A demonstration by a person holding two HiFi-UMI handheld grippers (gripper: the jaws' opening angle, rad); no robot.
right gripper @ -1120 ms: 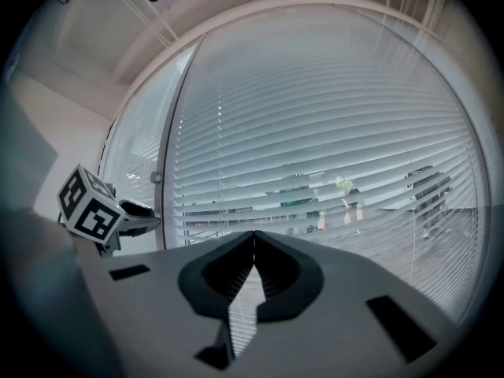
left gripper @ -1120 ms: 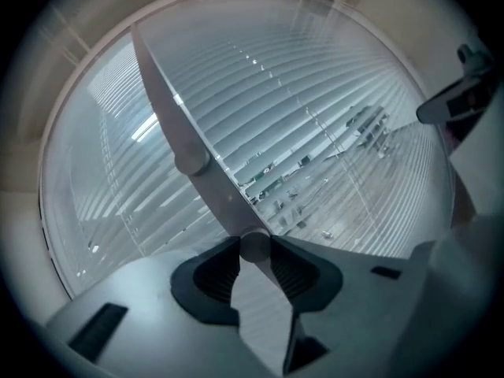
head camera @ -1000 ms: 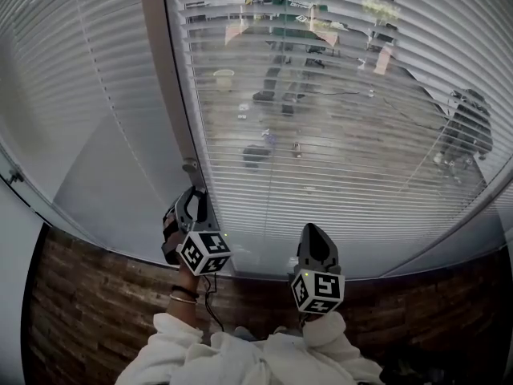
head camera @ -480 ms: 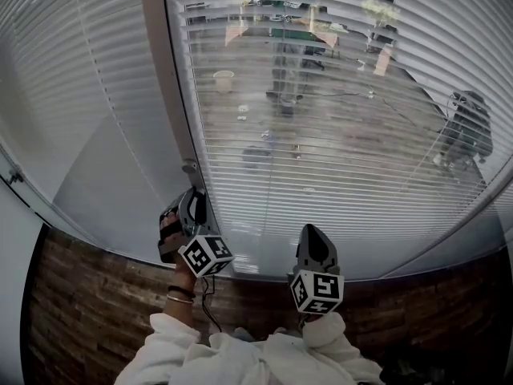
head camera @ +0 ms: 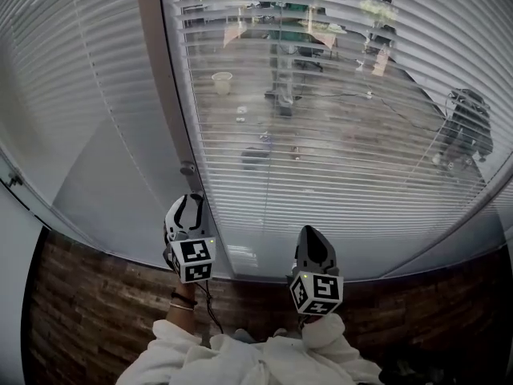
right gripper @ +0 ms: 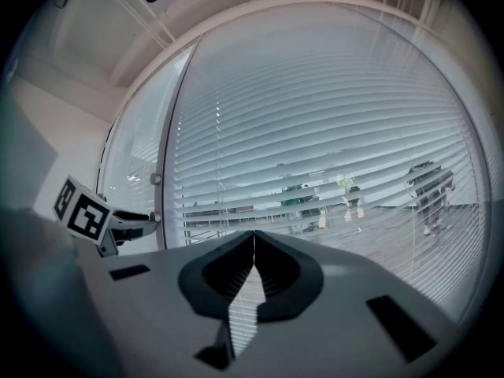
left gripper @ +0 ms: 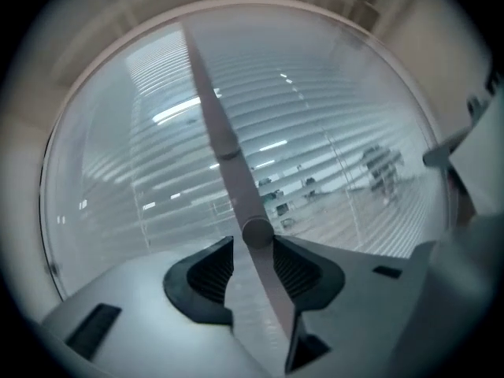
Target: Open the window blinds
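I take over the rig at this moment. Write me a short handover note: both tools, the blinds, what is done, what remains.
Left tool: jaws have just been opening; the tilt wand stands between them, apparently unclamped.
Right tool: shut, empty, facing the window blinds.
Done: slats partly tilted; outside shows through.
Left: probably grip the wand and twist until slats lie fully open.

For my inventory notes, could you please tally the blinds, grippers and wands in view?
Blinds: 2 (left blind, right blind)
Grippers: 2 (left gripper, right gripper)
Wand: 1, between the left gripper's jaws, which have just been opening
Total: 5
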